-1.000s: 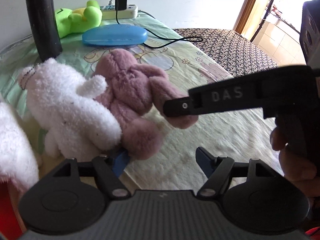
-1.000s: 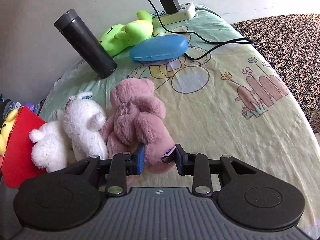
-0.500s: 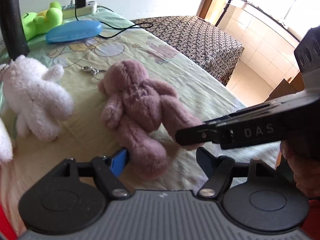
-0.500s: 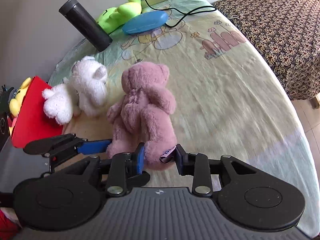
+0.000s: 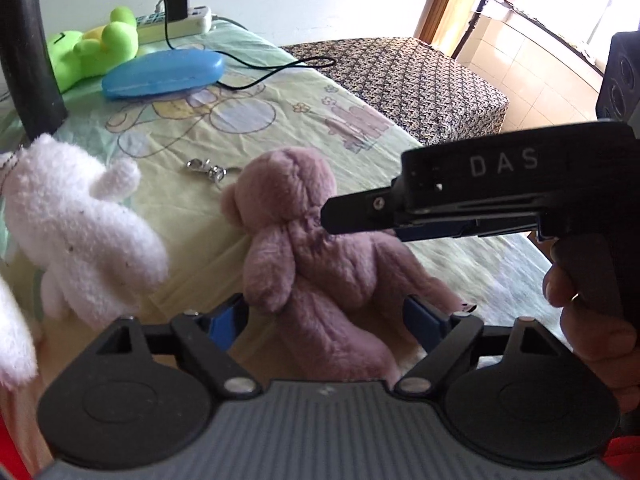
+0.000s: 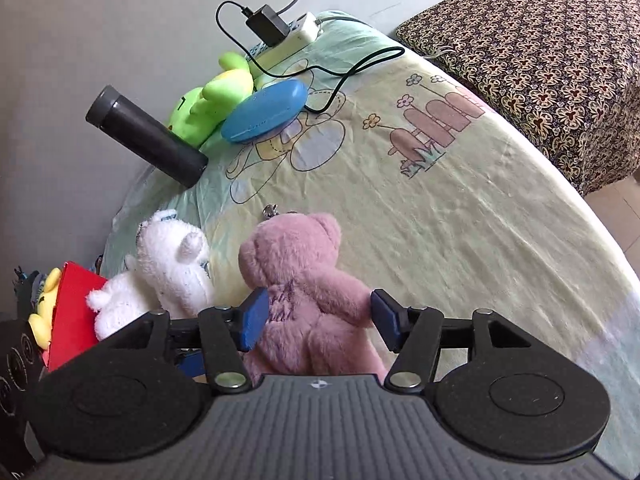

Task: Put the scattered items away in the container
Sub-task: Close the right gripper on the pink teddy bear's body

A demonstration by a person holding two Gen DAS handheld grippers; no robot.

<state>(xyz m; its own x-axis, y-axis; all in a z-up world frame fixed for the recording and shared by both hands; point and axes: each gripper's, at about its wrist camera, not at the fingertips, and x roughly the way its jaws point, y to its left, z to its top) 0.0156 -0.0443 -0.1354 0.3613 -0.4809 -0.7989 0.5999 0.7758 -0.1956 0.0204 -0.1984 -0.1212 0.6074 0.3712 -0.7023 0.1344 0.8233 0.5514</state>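
Observation:
A pink plush bear point(image 5: 316, 264) lies face down on the cartoon-print cloth point(image 5: 280, 120), its keyring clasp point(image 5: 206, 170) above its head. My left gripper point(image 5: 324, 318) has the bear's legs between its jaws, which are opening, and the pads do not press. My right gripper point(image 6: 320, 316) straddles the bear point(image 6: 304, 280) at the torso, its jaws opening too, pads off the fur. From the left wrist view the right gripper point(image 5: 340, 216) reaches in side-on over the bear's back. The red container point(image 6: 76, 308) stands at the left with a yellow toy point(image 6: 44, 308) inside.
Two white plush toys point(image 6: 176, 260) point(image 6: 116, 308) lie between bear and container. Farther back are a black flask point(image 6: 148, 136), a green plush point(image 6: 208, 104), a blue case point(image 6: 264, 112) and a power strip point(image 6: 288, 36) with a cable. A patterned bed point(image 6: 540, 52) lies beyond the table's right edge.
The right gripper has let go of the bear's leg and opened wide around its torso. The bear was pulled away from the white toy. The left jaws have widened.

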